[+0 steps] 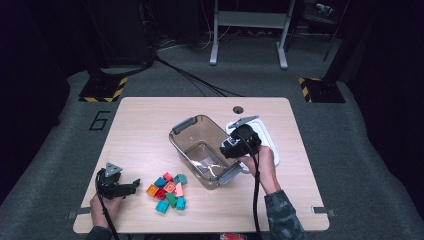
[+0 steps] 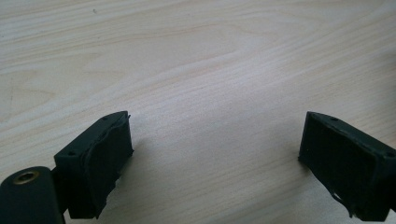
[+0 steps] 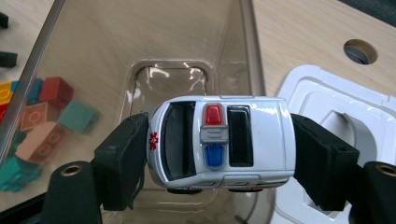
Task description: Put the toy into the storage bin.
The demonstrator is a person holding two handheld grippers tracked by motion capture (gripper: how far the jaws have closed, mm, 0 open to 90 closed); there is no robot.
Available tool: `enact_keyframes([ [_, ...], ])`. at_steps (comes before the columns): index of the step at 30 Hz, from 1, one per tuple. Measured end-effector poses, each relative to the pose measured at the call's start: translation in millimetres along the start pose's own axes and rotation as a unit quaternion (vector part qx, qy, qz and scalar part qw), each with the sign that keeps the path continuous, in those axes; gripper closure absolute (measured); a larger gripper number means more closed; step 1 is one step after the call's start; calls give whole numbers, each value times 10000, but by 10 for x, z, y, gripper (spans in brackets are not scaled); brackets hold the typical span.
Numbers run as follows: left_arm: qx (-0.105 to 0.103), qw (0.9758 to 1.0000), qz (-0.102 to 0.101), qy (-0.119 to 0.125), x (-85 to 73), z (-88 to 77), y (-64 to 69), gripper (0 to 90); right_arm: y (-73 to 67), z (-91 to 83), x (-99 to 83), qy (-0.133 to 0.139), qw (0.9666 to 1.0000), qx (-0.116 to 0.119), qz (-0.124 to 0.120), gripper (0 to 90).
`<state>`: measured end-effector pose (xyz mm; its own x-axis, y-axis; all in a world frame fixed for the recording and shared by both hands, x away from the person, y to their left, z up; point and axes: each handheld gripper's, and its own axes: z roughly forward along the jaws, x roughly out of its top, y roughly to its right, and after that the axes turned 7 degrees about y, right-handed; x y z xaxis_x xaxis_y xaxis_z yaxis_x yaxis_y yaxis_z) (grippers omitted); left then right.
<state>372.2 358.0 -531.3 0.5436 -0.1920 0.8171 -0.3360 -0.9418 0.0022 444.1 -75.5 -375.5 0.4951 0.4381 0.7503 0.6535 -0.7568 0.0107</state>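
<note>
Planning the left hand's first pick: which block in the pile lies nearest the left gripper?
The orange block at the pile's left edge, closest to the left gripper; the red and teal blocks lie beyond it.

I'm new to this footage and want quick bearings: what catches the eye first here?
A white toy car with red and blue roof lights, clamped in the right gripper above the clear bin at mid-table. Next, the pile of bright blocks near the front edge, beside the open left gripper.
</note>
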Motion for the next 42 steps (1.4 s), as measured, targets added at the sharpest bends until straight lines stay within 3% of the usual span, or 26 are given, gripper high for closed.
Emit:
enact_keyframes([
  [12,-3,10000,1,-3,0,0,1,92,-145,52,-122,-303,9993,113,-208,248],
  [25,-3,10000,2,-4,0,-1,0,92,-155,61,-174,-506,9981,213,-297,247],
  [36,-4,10000,3,-5,0,-1,1,92,-159,26,-188,-415,9987,201,-208,243],
  [42,-4,10000,3,-4,0,-1,1,92,-152,-50,-175,-281,9992,186,-202,183],
])
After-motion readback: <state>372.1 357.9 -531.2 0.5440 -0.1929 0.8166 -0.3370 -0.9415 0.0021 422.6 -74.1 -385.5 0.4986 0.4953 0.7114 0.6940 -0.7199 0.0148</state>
